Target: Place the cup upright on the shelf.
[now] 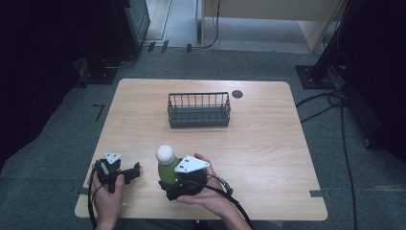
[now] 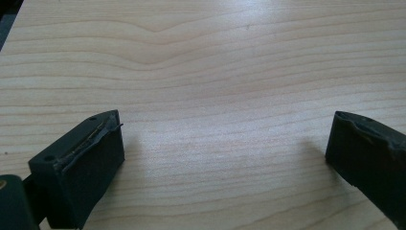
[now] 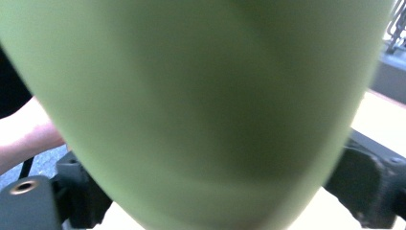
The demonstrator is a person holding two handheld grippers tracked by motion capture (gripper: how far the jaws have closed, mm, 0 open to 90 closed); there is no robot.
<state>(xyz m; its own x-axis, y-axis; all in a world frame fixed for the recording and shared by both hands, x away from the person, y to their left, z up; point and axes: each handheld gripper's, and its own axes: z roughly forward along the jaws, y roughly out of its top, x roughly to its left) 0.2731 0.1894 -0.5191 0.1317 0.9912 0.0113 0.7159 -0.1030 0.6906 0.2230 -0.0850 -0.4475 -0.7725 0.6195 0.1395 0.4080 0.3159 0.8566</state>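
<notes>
A pale green bottle with a round white cap stands upright on a light wooden desk, well in front of a dark wire basket at the desk's far middle. Seen close from the right gripper view, its smooth, matte body bulges wide and narrows toward the base. The right gripper has its fingers on either side of the bottle's lower body — pinching it, pads against both flanks. The left gripper rests left of the bottle, apart from it — its fingers spread wide over bare wood.
</notes>
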